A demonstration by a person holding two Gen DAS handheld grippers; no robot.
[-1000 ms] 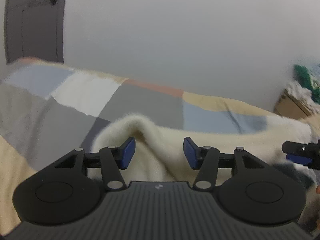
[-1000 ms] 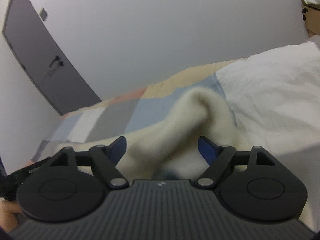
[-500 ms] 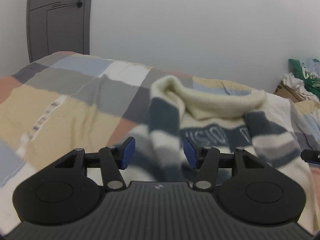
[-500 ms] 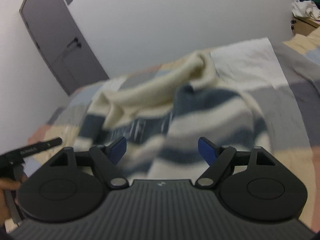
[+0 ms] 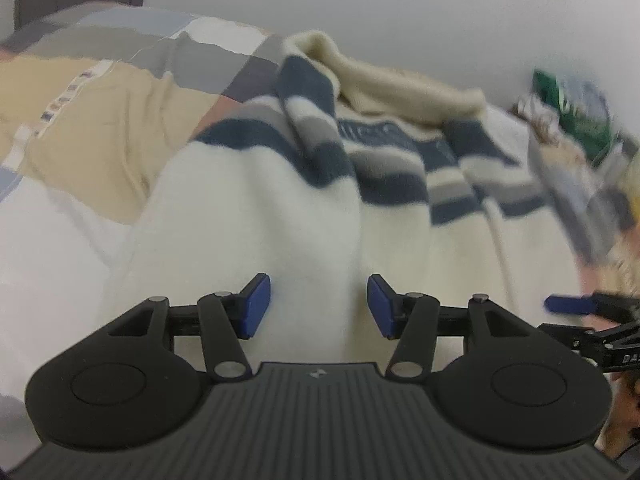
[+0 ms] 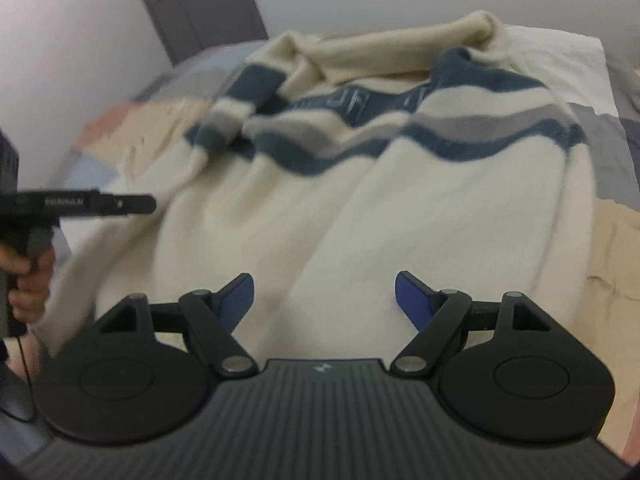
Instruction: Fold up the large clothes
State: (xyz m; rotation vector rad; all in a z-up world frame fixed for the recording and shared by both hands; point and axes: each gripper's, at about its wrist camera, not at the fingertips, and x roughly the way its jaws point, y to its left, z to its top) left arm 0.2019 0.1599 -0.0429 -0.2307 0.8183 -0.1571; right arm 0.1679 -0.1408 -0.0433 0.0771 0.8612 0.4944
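Observation:
A large cream sweater (image 5: 248, 208) with navy and grey stripes lies spread over the bed, its cream end toward me and the striped chest and rolled far edge farther off. In the right wrist view the same sweater (image 6: 360, 208) fills the middle. My left gripper (image 5: 319, 306) hovers over the cream part with its blue pads apart and nothing pinched. My right gripper (image 6: 324, 300) stands wide apart above the cream part, also holding nothing. The left gripper's finger (image 6: 120, 204) shows at the left edge of the right wrist view.
A patchwork bedspread (image 5: 100, 120) in beige, grey and white covers the bed. A grey door (image 6: 200, 0) stands in the far wall. Piled clothes and a green item (image 5: 576, 112) sit at the right, blurred. A hand (image 6: 28, 280) grips the left tool's handle.
Both grippers pulled back toward the near end of the sweater. A second ago only its cream far edge showed close up; now the whole striped sweater lies spread in view.

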